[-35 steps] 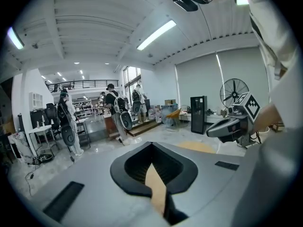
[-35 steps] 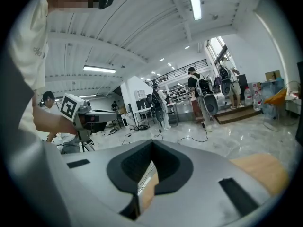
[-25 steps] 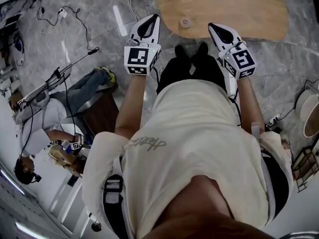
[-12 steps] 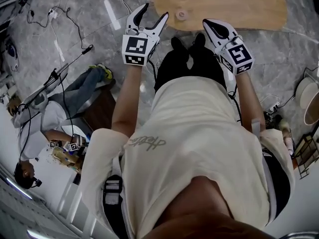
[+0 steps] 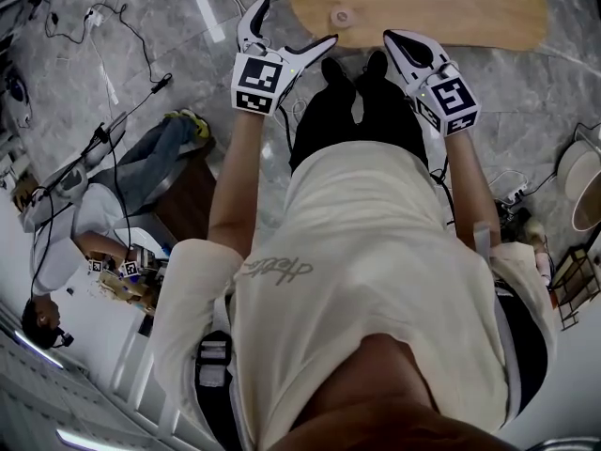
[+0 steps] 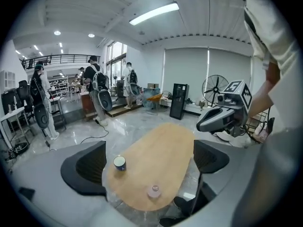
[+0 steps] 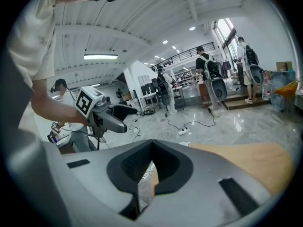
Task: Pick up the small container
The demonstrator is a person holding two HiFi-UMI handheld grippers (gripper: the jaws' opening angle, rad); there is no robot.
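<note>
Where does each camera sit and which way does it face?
Head view: on the person's head, steeply down; torso, arms, left gripper, right gripper, wooden table.
Left gripper view: on left gripper, along its jaws, just opened and empty, toward the small container.
Right gripper view: on right gripper, past its shut jaws toward the table.
Shared: each gripper view shows the table and the other gripper.

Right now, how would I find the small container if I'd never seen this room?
Find the oval wooden table on the marble floor. Near its closest end sits the small container, clear and pinkish, unlike the dark blue mug.
</note>
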